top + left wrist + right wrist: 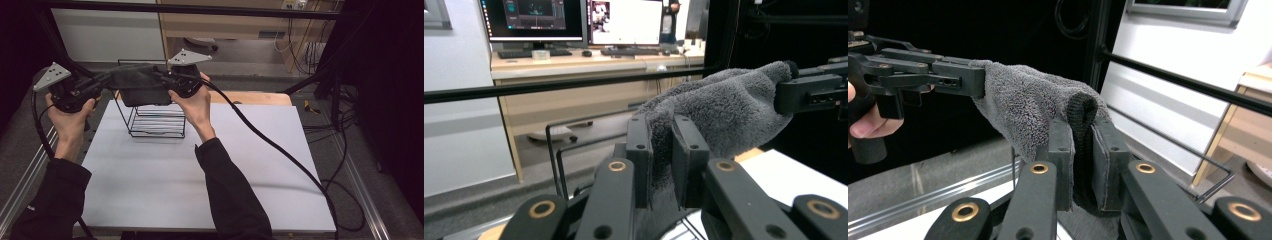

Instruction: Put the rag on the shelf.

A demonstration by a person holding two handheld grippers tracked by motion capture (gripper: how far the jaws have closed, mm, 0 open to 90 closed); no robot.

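A dark grey towel (141, 86) hangs stretched between my two grippers, above a black wire basket (156, 119) on the white table top. My left gripper (106, 78) is shut on the towel's left end; in the left gripper view the fluffy towel (724, 112) is pinched in the left gripper (663, 152). My right gripper (161, 75) is shut on the other end; the right gripper view has the towel (1030, 107) folded over and pinched in the right gripper (1082, 155). Each gripper view has the other gripper at the towel's far end.
The white table top (165, 175) spreads in front of the basket. A thick black cable (280, 150) trails from the right gripper across the table's right side. A black frame bar (200, 9) crosses behind, and a wooden desk (589, 65) with monitors stands beyond.
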